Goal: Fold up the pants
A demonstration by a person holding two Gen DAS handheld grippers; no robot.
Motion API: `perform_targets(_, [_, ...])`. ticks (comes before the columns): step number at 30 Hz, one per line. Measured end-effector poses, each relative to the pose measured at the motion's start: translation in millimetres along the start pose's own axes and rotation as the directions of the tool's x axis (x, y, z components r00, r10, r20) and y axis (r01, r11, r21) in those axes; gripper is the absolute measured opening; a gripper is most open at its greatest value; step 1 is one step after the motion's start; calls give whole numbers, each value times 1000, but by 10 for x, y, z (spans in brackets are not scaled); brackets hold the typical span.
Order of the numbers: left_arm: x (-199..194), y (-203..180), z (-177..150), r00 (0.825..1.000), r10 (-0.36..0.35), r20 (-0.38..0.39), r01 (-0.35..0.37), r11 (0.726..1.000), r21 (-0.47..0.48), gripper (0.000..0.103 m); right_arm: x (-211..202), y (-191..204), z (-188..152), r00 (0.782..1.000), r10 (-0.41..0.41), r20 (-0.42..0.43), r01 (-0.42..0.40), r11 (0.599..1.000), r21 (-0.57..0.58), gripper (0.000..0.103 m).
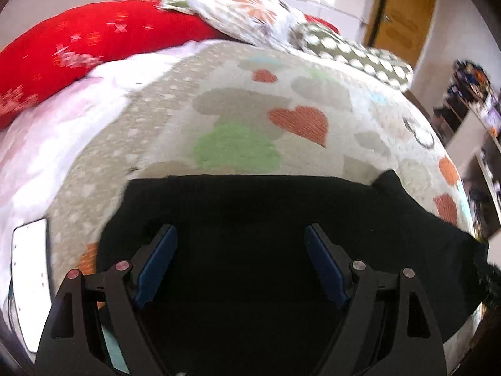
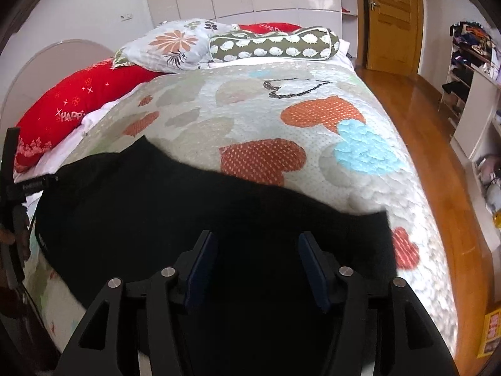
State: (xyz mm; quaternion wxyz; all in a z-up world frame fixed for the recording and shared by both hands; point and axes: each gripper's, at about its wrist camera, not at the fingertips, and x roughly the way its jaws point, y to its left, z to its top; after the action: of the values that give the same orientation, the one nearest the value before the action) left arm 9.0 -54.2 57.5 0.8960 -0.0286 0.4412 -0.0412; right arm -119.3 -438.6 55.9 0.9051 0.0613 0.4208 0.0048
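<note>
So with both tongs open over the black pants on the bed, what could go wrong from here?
1. The black pants show almost no visible edges or seams, so the left tongs or right tongs may pinch the wrong layer.
2. The pants' right end lies near the side of the quilt; a pull that way could drag it off the bed.
3. A deep pinch could catch the quilt too.

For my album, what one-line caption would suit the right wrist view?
Open right gripper poised over black pants spread on a heart-patterned quilt, pillows beyond.
</note>
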Motion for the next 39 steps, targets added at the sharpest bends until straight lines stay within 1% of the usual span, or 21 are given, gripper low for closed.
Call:
perform_targets(2, [28,126,-46,1000,-4,-8,3,999,-42,84,-50,-59,-91,1000,-19,-12,19,1000,2,59])
perform_targets(4, [134,177,-94,999,-11,-41,9,998,-64,83,-53,-143,-172,1000,-14,-18,15,1000,11,59])
perform_targets(6, [157,119,-132,999,17,-32,-18,999,-35,84,-41,-193,-212,1000,6,-17,-5,1000,26,59])
perform_targets(7, [143,72,-137,999,32,-31,-33,999,-17,84,-58,-186,-208,1000,2,-13,-2,1000,30,59])
perform_targets(8, [118,22,-137,999,29,-40,-29,1000,-4,84,-83,-175,-203,1000,-2,-8,2,1000,30,59])
perform_targets(9, [85,-9,-139,999,13,-44,-13,1000,-2,84,-121,-161,-195,1000,0,1,0,1000,29,59])
perform_targets(12, [-103,-135,-124,1000,-6,-10,6,1000,15,84,-270,-156,-189,999,18,29,-19,999,30,62])
perform_targets(14, [-210,-247,-116,998,-57,-2,57,998,28,84,-365,-165,-202,999,17,43,-18,999,29,64])
perform_targets(15, [-247,-310,-112,997,-71,3,71,997,37,84,-400,-171,-215,999,17,47,-18,999,30,64])
perform_targets(19, [-358,-675,-114,991,-129,21,126,985,114,84,-556,-226,-313,998,23,54,-26,998,54,66])
perform_targets(21, [-383,-864,-122,987,-162,18,158,976,152,84,-620,-264,-388,998,30,46,-33,997,64,66])
perform_targets(25, [-367,-1238,-127,976,-219,-8,215,951,221,84,-698,-324,-537,999,20,28,-22,997,68,67])
perform_targets(27, [-351,-1422,-140,967,-253,-22,251,935,251,84,-713,-368,-608,1000,18,16,-20,996,82,67])
perform_targets(30, [-309,-1669,-163,955,-293,-54,296,914,277,84,-715,-431,-715,1000,14,-5,-14,995,100,67])
perform_targets(33, [-255,-1880,-192,945,-315,-86,326,898,295,84,-718,-479,-784,1000,10,-15,-8,994,109,67])
perform_targets(36, [-198,-2110,-235,930,-345,-131,369,873,318,84,-731,-530,-843,1000,11,-17,-9,992,124,69])
perform_targets(38, [-171,-2242,-262,914,-371,-164,405,854,327,84,-723,-562,-867,1000,14,-17,-11,991,132,69])
perform_targets(39, [-162,-2298,-273,902,-389,-184,430,842,327,84,-715,-569,-870,1000,14,-17,-11,991,136,69])
